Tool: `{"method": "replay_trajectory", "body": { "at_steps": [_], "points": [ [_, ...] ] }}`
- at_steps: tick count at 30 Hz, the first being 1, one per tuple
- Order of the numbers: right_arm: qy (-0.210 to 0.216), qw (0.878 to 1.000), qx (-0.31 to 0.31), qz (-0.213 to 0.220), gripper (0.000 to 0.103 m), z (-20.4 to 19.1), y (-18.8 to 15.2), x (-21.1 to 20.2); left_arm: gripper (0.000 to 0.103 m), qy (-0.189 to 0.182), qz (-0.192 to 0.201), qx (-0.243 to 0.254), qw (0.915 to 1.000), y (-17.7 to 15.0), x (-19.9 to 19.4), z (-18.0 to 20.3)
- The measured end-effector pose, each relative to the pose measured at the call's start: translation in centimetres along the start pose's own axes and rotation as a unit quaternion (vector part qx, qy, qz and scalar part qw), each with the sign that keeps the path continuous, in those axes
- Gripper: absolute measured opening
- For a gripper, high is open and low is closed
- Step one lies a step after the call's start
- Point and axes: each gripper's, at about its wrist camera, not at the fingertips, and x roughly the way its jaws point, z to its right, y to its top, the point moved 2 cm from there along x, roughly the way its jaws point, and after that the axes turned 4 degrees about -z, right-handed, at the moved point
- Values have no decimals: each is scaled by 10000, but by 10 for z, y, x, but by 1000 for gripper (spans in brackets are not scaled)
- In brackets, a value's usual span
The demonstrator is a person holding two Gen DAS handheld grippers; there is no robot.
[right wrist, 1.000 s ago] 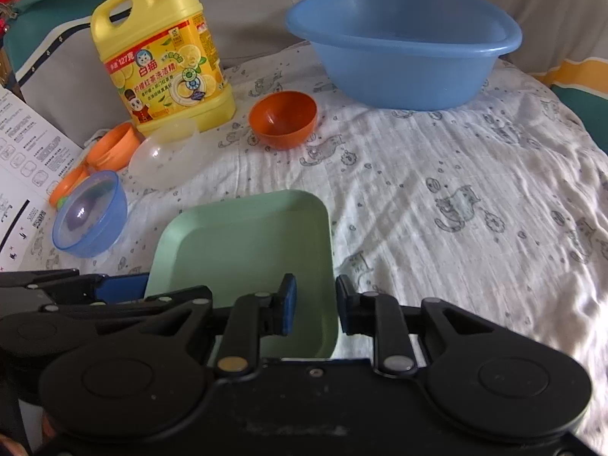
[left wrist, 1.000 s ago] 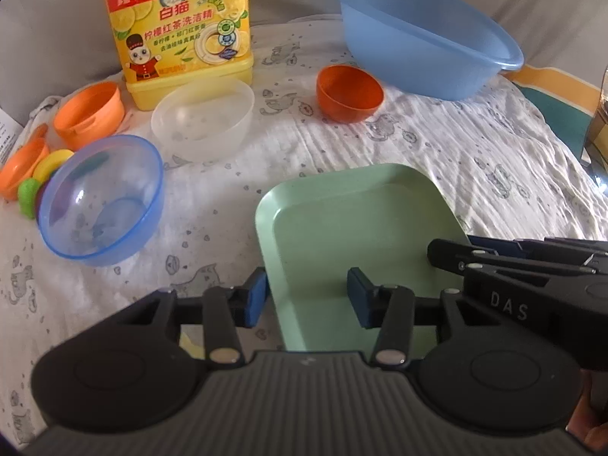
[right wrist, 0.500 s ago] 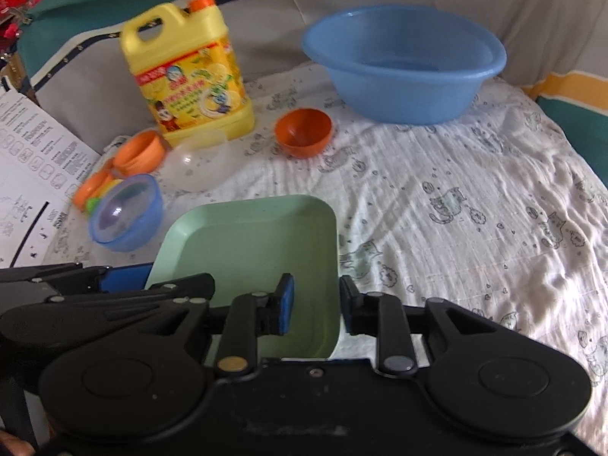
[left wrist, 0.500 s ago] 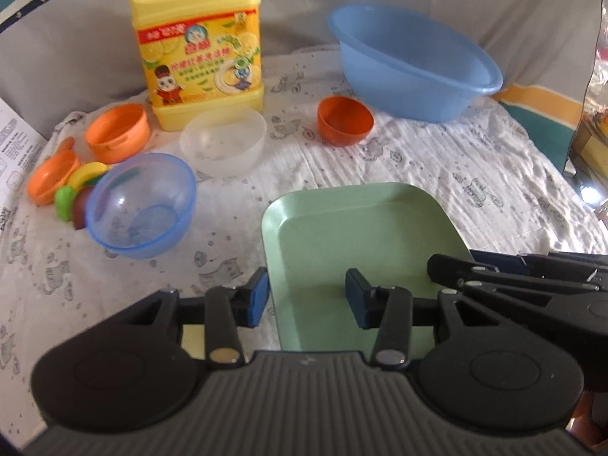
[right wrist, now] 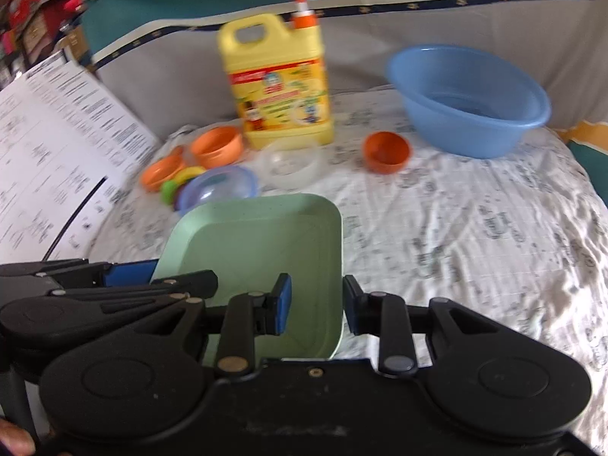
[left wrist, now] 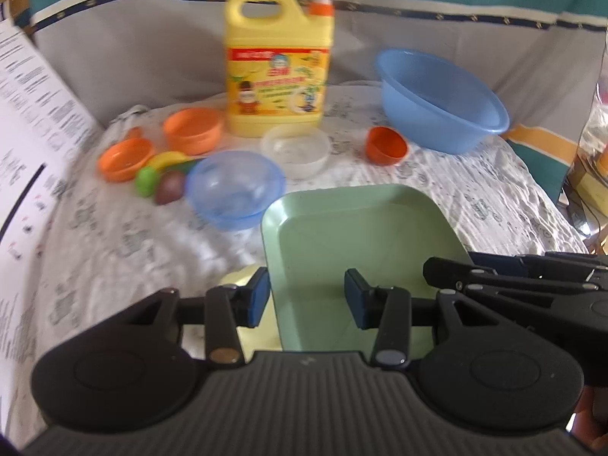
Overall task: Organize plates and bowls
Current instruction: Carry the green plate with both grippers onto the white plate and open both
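Note:
A square pale-green plate [left wrist: 361,235] hangs tilted above the cloth, carried between both grippers. My left gripper [left wrist: 307,298] straddles its left rim, one pad outside and one inside, shut on the sloping wall. My right gripper [right wrist: 317,304] grips the right rim of the green plate [right wrist: 266,243] the same way. A pale yellow plate [left wrist: 239,281] shows on the cloth under the green one. Further back lie a clear blue bowl [left wrist: 235,190], a clear white bowl [left wrist: 296,148], a small dark-orange bowl [left wrist: 385,144] and two light-orange bowls [left wrist: 193,129].
A large blue basin [left wrist: 440,102] stands at the back right and a yellow detergent jug [left wrist: 277,72] at the back middle. Toy fruit [left wrist: 159,182] lies by the orange bowls. A printed sheet [left wrist: 34,133] leans at the left. A grey padded wall rings the cloth.
Both grippers rose and drew back with the green plate, so the bowls, jug and basin look smaller and farther. The right gripper's fingers stand slightly wider apart than a second ago.

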Motion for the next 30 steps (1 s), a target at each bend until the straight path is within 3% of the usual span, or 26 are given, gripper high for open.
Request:
{"method": "replay_trajectory", "body": {
  "at_steps": [16, 30],
  "points": [
    [540, 9908, -1143, -484, 30, -124, -40, 2, 42, 340, -55, -766, 9965, -67, -58, -111],
    [668, 9787, -1585, -1125, 30, -164, -90, 18, 42, 426, -442, -749, 9953, -124, -54, -140]
  ]
}}
